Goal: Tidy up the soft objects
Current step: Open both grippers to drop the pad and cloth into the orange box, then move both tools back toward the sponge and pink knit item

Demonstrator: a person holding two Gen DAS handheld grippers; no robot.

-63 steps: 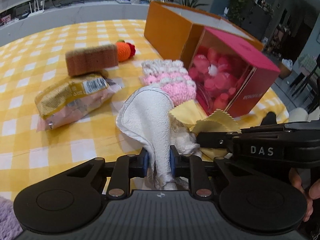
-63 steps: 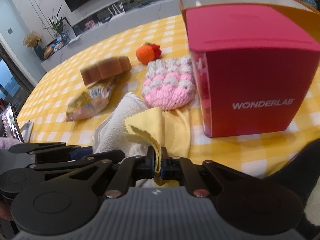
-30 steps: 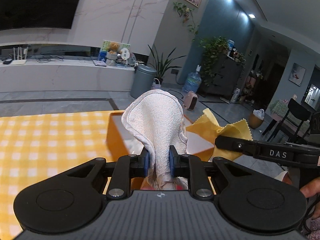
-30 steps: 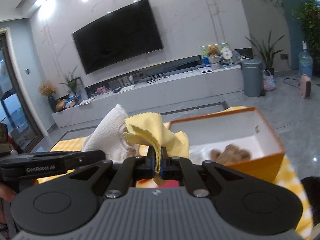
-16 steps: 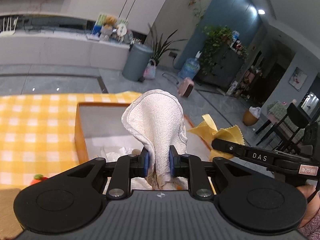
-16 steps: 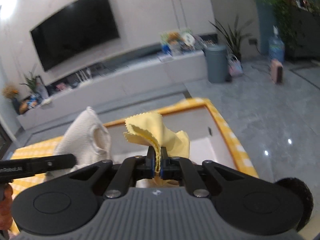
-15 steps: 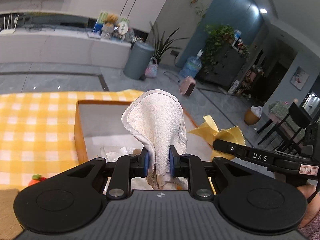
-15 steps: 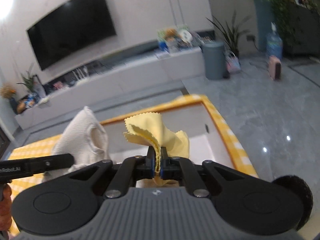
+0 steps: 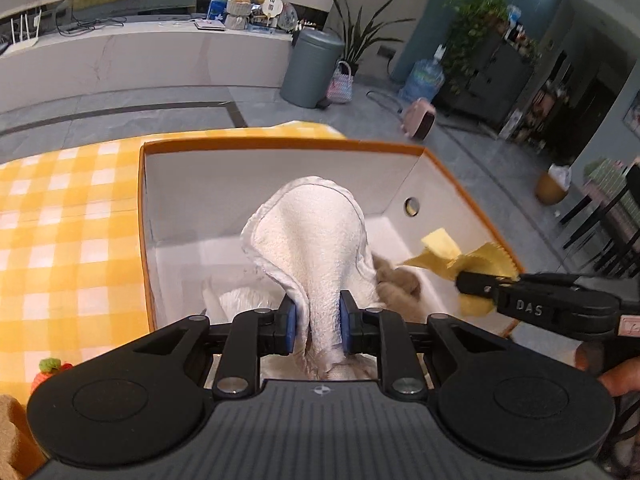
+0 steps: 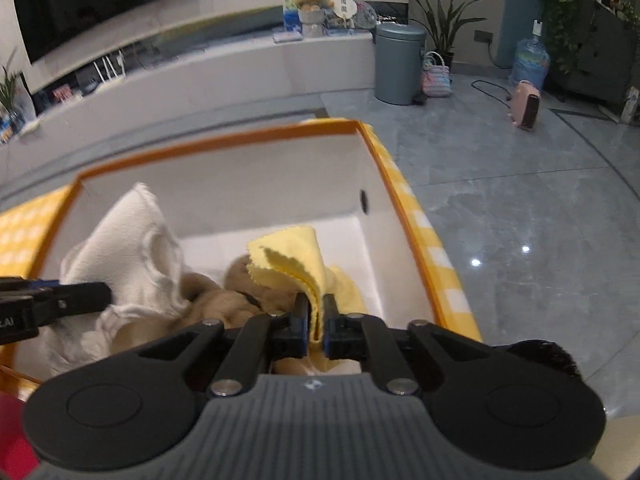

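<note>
Jaws of the left gripper [image 9: 316,330] are easing apart with the white towel [image 9: 312,240] between them, pads touching it. Jaws of the right gripper [image 10: 316,326] are opening too, the yellow cloth [image 10: 294,258] between them, with a slight gap. Both cloths hang inside the orange box [image 9: 280,146], above a brown plush toy [image 10: 224,300], on the yellow-checked bench [image 9: 60,220].

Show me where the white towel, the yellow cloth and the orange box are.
white towel [image 9: 312,236]: left wrist view, on its upright terry fold above the left gripper's pads.
yellow cloth [image 10: 294,254]: right wrist view, on the folded flap above the right gripper.
orange box [image 10: 224,138]: right wrist view, on its far orange rim.
</note>
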